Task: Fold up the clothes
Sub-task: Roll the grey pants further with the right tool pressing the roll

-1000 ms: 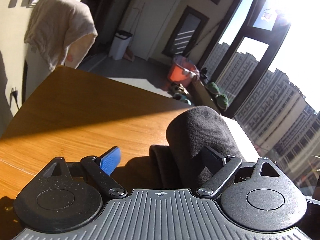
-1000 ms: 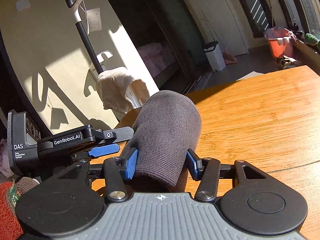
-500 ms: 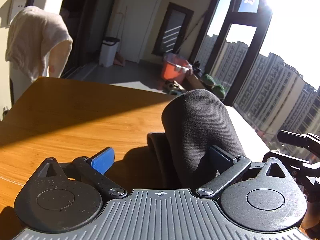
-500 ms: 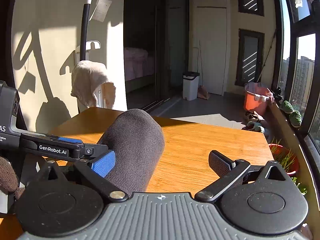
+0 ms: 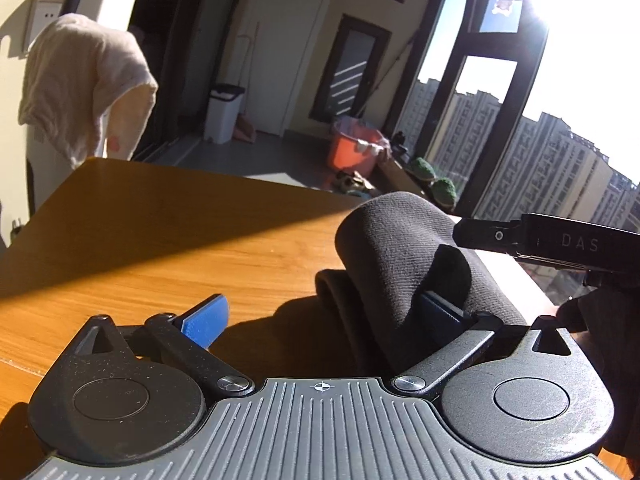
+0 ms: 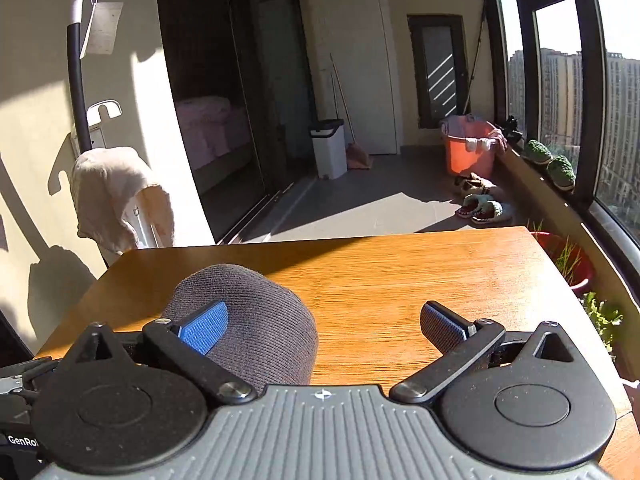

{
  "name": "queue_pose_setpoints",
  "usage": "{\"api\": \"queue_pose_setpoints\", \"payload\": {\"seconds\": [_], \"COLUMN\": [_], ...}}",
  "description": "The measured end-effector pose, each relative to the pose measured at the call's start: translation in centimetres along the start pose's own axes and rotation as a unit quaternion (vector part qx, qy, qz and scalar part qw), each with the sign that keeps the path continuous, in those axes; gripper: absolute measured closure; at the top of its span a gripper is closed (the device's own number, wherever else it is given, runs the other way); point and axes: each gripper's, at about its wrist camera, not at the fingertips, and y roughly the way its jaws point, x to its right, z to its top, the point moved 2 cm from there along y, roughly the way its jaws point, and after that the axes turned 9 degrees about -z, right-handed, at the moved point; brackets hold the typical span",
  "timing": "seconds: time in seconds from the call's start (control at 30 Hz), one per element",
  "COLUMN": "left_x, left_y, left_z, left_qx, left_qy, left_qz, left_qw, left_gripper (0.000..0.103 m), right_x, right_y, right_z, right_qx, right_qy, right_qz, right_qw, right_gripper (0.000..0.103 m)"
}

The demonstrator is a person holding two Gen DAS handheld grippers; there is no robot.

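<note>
**Dark garment rolled on surface; both tools released**

Progress: The dark knit garment lies on the wooden surface as a compact rolled or folded bundle, its rounded end facing away from the cameras. Folding of this item appears largely complete. No other clothes lie on the surface in either view. A pale cloth hangs on a stand by the wall, apart from the work; whether it belongs to the task cannot be told.

Pose: The left hand-held gripper sits low over the surface, fingers spread wide; the garment rests against its right finger only. The right hand-held gripper is likewise spread, level with the surface, the bundle beside its left finger and bare wood between the pads. Neither tool pinches anything.
</note>
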Motion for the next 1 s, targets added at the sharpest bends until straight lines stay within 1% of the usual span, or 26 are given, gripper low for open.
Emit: {"api": "queue_pose_setpoints", "payload": {"seconds": [0.07, 0.17, 0.23, 0.33, 0.47, 0.57, 0.63, 0.77, 0.9, 1.0], "left_x": [-0.2, -0.4, -0.3, -0.1, 0.1, 0.5, 0.9, 0.8, 0.6, 0.4], "left_y": [0.1, 0.5, 0.7, 0.5, -1.4, -2.3, -2.2, -0.9, -0.2, 0.0], "left_z": [0.1, 0.3, 0.5, 0.6, 0.2, -0.2, -0.5, -0.4, -0.4, -0.3], "left_qx": [0.002, 0.002, 0.005, 0.017, 0.050, 0.059, 0.053, 0.014, -0.003, -0.003], "left_qy": [-0.005, -0.010, -0.005, -0.001, -0.017, -0.016, -0.003, -0.011, -0.012, -0.003], "left_qz": [0.001, 0.007, 0.015, 0.025, 0.001, -0.024, -0.024, -0.002, 0.015, 0.021], "left_qw": [1.0000, 0.9999, 0.9999, 0.9995, 0.9986, 0.9978, 0.9983, 0.9998, 0.9998, 0.9998], "left_gripper": [0.000, 0.000, 0.000, 0.000, 0.001, 0.001, 0.001, 0.000, 0.000, 0.000], "right_x": [0.9, 1.0, 0.9, 0.2, 0.2, 0.2, 0.2, 0.0, -0.1, -0.4], "right_y": [-1.5, -0.7, -0.4, -0.3, -0.2, -0.2, -0.2, -0.3, -0.2, -0.2], "right_z": [-1.3, -4.4, -5.2, -5.0, -5.1, -5.1, -5.1, -5.1, -5.1, -5.1], "right_qx": [-0.003, -0.050, -0.046, -0.039, -0.037, -0.038, -0.038, -0.036, -0.039, -0.037], "right_qy": [0.029, 0.036, 0.044, 0.024, 0.023, 0.024, 0.023, 0.018, 0.017, 0.010], "right_qz": [0.002, -0.001, -0.005, -0.013, -0.016, -0.016, -0.016, -0.018, -0.014, -0.015], "right_qw": [1.000, 0.998, 0.998, 0.999, 0.999, 0.999, 0.999, 0.999, 0.999, 0.999], "right_gripper": [0.000, 0.000, 0.000, 0.000, 0.000, 0.000, 0.000, 0.000, 0.000, 0.000]}}
